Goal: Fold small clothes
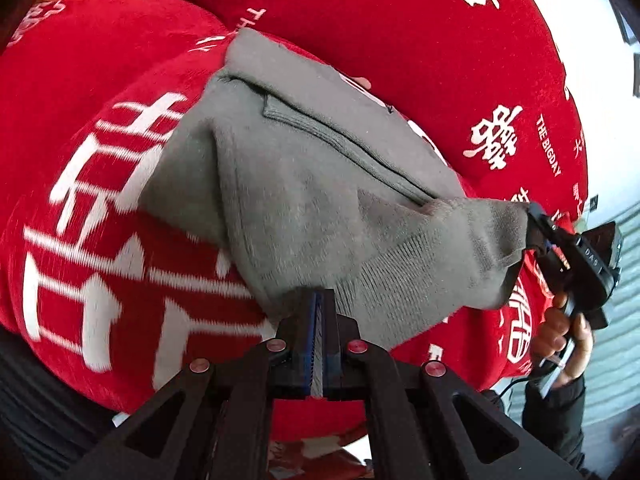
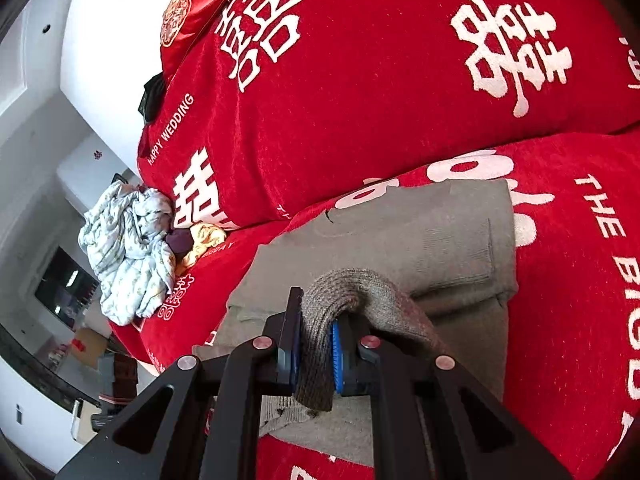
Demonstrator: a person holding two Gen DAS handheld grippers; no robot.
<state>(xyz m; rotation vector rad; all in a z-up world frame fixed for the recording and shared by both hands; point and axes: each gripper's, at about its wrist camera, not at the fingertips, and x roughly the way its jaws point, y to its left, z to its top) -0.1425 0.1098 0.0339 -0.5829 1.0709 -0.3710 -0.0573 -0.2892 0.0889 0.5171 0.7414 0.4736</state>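
A small grey knit garment (image 1: pixel 320 192) lies partly folded on the red sofa cover (image 1: pixel 100 152). My left gripper (image 1: pixel 319 300) is shut on its ribbed hem at the near edge. My right gripper (image 2: pixel 316 320) is shut on a bunched ribbed edge of the same grey garment (image 2: pixel 420 240) and holds it lifted above the rest of the cloth. In the left wrist view the right gripper (image 1: pixel 536 220) shows at the far right, held by a hand, pinching the garment's other corner, with the hem stretched between the two grippers.
Red cushions with white characters (image 2: pixel 400 60) stand behind the seat. A pile of crumpled pale blue, yellow and purple clothes (image 2: pixel 132 244) lies at the sofa's far end. A red round-patterned pillow (image 2: pixel 188 12) is at the top.
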